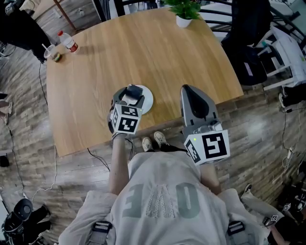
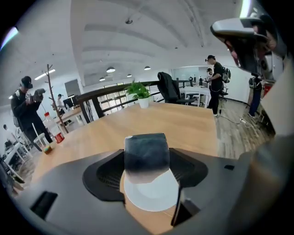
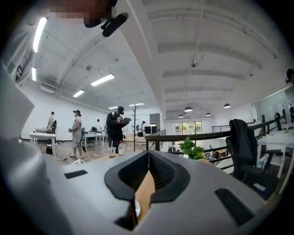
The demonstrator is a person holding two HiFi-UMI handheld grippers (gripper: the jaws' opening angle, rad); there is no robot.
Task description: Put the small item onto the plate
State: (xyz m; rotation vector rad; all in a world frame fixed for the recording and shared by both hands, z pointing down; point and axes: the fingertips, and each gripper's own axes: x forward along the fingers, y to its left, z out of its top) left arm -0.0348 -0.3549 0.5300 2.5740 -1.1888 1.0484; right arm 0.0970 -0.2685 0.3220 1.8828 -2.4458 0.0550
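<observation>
Closest to the camera is the person's grey shirt [image 1: 162,196], and just beyond it each hand holds one gripper over the near edge of the round wooden table [image 1: 143,52]. On the left side, the left gripper [image 1: 132,94] has its jaws pressed on the two sides of a small dark item [image 2: 147,153], a soft-looking block with a paler lower part. This item is held directly over the white plate [image 2: 154,199], which lies on the table near the edge. I cannot tell if the item's underside already touches the plate. In the head view the plate's rim shows to the right of this gripper. The right gripper [image 1: 190,92] is beside the plate, apart from it, and its jaws are together with nothing between them; only a thin strip of the table shows below their meeting line. At the far edge stands a potted plant [image 1: 184,12]. At the far left a bottle [image 1: 68,41] with a red label and a cup [image 1: 49,50] stand close together.
</observation>
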